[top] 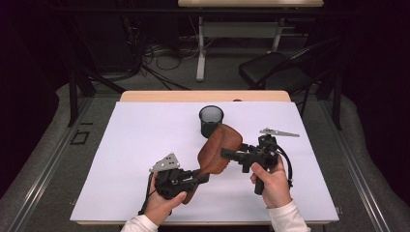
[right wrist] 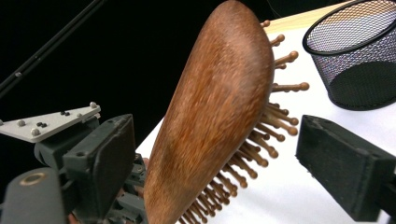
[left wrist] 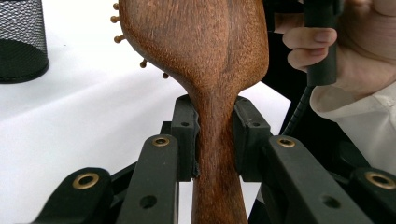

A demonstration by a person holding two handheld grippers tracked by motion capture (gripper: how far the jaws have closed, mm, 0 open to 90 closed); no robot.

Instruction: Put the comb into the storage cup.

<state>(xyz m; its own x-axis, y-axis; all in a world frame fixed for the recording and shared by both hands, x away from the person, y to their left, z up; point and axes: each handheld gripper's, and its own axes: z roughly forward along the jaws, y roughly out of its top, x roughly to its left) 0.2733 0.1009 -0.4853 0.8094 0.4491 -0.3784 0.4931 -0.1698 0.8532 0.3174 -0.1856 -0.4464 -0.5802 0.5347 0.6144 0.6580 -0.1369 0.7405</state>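
Light falls from overhead onto the white table (top: 145, 159), which glows bright and even while the room behind it sinks into near black. Shadows under the left gripper (top: 203, 178) and right gripper (top: 227, 153) are soft and faint. Close up, the brush (right wrist: 219, 116) between the right gripper's pads looks slightly smeared, its grain soft. The mesh cup (right wrist: 359, 60) beyond it is a touch out of focus. No glare on the wood.

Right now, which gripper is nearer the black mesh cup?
Right. The right gripper flanks the wooden hairbrush's head just below the black mesh cup; the left gripper clamps the brush handle, farther back.
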